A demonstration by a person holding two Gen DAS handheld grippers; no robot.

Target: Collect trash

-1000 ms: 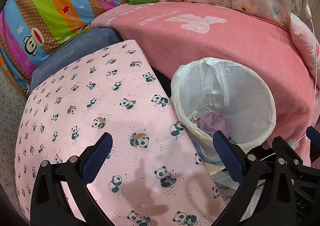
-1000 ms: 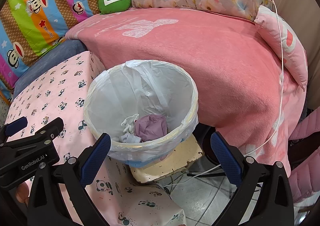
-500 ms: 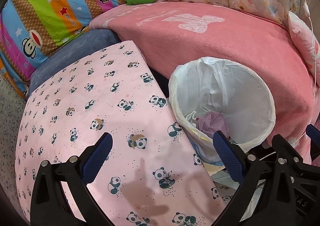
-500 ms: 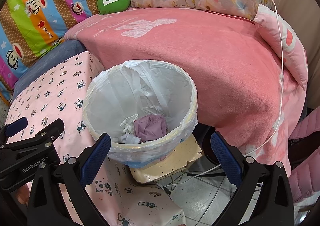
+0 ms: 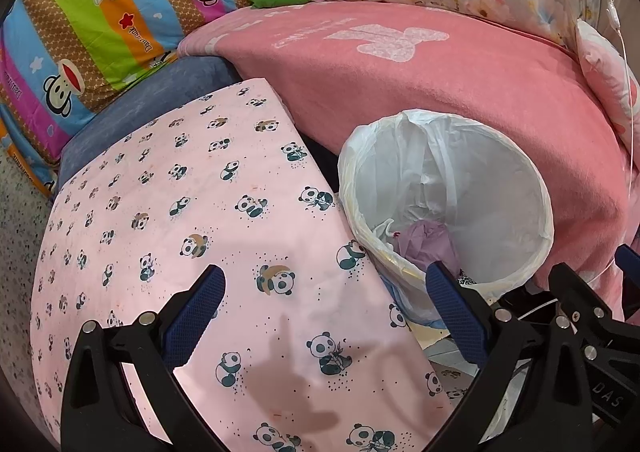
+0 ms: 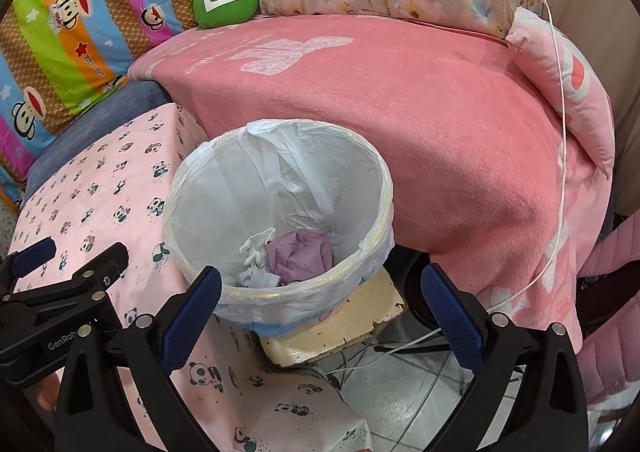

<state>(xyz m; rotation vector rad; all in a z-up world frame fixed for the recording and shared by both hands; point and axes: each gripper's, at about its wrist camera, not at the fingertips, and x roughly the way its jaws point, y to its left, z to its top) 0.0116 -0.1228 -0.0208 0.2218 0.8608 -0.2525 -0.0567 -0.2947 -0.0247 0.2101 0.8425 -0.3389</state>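
Observation:
A round bin lined with a white plastic bag (image 6: 224, 188) stands between the panda-cloth table and the pink bed; it also shows in the left wrist view (image 5: 500, 188). Crumpled purple trash (image 6: 300, 254) and white scraps (image 6: 256, 248) lie at its bottom; the purple piece also shows in the left wrist view (image 5: 424, 240). My right gripper (image 6: 320, 316) is open and empty, just in front of the bin's near rim. My left gripper (image 5: 326, 316) is open and empty above the panda cloth, left of the bin.
A pink panda-print cloth (image 5: 180, 212) covers the table. A pink blanket (image 6: 420, 112) covers the bed behind the bin. A beige block (image 6: 348, 328) sits under the bin. A white cable (image 6: 560, 132) hangs at the right. Tiled floor (image 6: 400, 404) lies below.
Both views have shifted slightly; the bin sits a little lower and closer in the right wrist view. Both grippers stay open and empty.

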